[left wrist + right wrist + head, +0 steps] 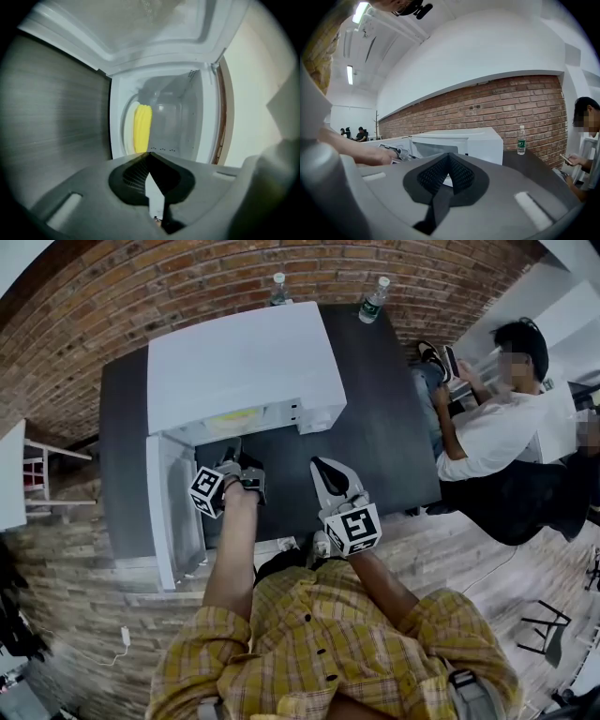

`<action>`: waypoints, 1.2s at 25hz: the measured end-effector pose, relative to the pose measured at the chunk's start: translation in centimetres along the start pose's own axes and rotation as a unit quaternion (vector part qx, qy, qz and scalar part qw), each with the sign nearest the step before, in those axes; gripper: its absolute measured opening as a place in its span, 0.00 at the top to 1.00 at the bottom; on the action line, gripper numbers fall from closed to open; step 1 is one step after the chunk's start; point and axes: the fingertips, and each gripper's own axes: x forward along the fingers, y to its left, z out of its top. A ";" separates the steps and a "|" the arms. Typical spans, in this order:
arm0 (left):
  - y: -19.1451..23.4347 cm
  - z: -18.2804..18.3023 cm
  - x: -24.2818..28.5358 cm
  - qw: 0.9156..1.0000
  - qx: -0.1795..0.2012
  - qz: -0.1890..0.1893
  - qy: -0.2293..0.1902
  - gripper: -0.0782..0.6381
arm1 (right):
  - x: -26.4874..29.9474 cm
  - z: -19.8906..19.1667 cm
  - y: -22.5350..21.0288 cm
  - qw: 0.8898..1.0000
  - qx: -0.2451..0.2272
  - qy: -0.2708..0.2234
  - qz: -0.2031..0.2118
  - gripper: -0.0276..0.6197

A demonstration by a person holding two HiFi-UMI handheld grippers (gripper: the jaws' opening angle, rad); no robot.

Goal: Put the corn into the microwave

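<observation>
L claw (pixel 149 154) closed, empty; corn (pixel 143 127) inside microwave (pixel 187 117).

bright ceiling lights | fisheye-curved edges, dark corners | nearby parts blurred

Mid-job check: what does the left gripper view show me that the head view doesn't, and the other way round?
Left gripper view only: the yellow corn cob lying inside the white box-shaped microwave, and the left gripper with its jaws closed together and nothing between them. Head view only: the right gripper, the dark table, two clear plastic bottles at its far edge, and a seated person in a white shirt. Both: the microwave with its door open. From above, the corn is only a faint yellow patch.
</observation>
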 end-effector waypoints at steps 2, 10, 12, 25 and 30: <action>-0.8 -0.6 -1.2 1.000 0.022 0.000 0.006 0.89 | -0.4 -0.1 0.2 1.000 0.001 0.001 0.001 0.95; -3.5 -3.5 -6.2 0.992 0.120 -0.027 0.031 0.89 | -2.2 0.1 1.1 1.000 0.004 -0.001 0.009 0.95; -4.6 -4.5 -7.2 0.986 0.153 -0.043 0.041 0.89 | -2.5 0.2 1.5 1.000 0.003 0.000 0.013 0.95; -9.0 -10.1 -13.3 0.855 0.507 -0.082 0.076 0.89 | -4.4 1.2 2.1 1.000 0.022 -0.011 0.019 0.95; -9.9 -11.9 -14.7 0.798 0.591 -0.091 0.072 0.89 | -4.8 1.3 1.9 0.999 0.025 -0.015 0.017 0.95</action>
